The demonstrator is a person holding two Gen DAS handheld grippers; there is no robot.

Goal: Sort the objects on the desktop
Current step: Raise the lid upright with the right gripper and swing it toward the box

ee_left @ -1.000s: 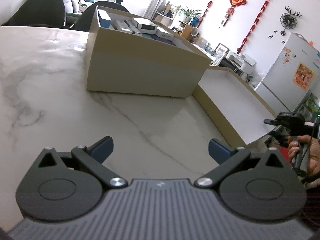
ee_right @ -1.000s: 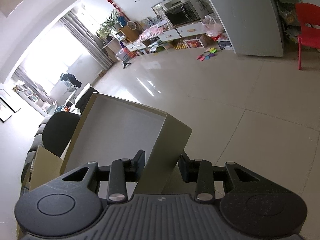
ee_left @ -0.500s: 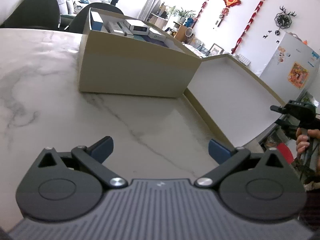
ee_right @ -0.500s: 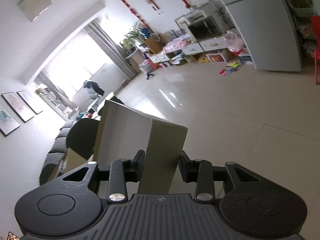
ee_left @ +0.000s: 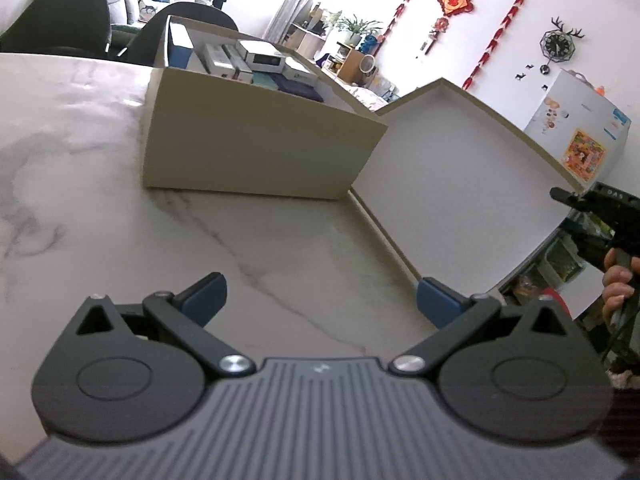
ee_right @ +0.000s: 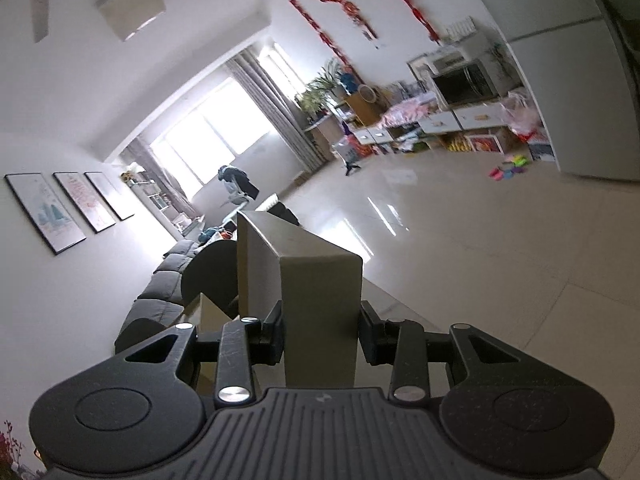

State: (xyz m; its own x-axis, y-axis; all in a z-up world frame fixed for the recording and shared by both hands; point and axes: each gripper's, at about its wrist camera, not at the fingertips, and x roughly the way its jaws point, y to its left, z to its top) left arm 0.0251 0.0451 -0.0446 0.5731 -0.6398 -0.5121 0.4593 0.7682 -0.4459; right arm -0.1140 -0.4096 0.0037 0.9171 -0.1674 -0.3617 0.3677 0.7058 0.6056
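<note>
My right gripper (ee_right: 320,336) is clamped on the rim of the box lid (ee_left: 460,184), which stands tilted up on edge, hollow side toward my left camera, long side running away from me, just beside the open box (ee_left: 256,152) packed with small cartons. My left gripper (ee_left: 320,300) hovers over the marble table (ee_left: 80,184), fingers wide apart, empty. Beyond are chairs, window and fridge.
</note>
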